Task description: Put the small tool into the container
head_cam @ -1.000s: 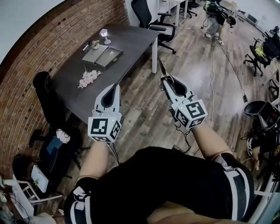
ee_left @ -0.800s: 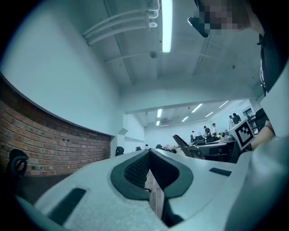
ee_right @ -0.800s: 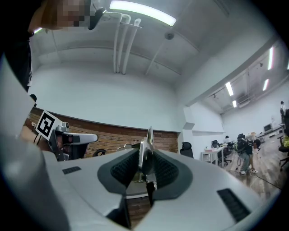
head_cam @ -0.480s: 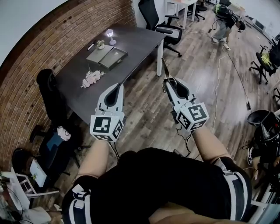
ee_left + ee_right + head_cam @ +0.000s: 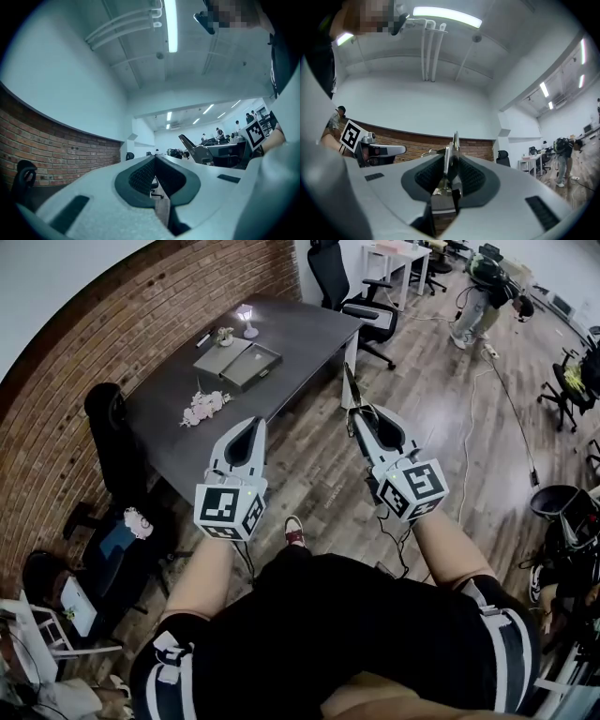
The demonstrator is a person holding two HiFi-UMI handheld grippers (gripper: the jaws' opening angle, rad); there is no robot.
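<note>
Brick-walled office, dark table point(image 5: 309, 329) ahead. Your right hand-held gripper point(image 5: 361, 415) grasps the small metal tool point(image 5: 348, 382) above the floor, short of the table; your left hand-held gripper point(image 5: 251, 424) is clenched, empty. Step: carrying. Next, you likely need to locate the container.

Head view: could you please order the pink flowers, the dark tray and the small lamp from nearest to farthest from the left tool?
From the left tool:
1. pink flowers, table's near edge.
2. dark tray, mid-table.
3. small lamp, table's far end.
</note>
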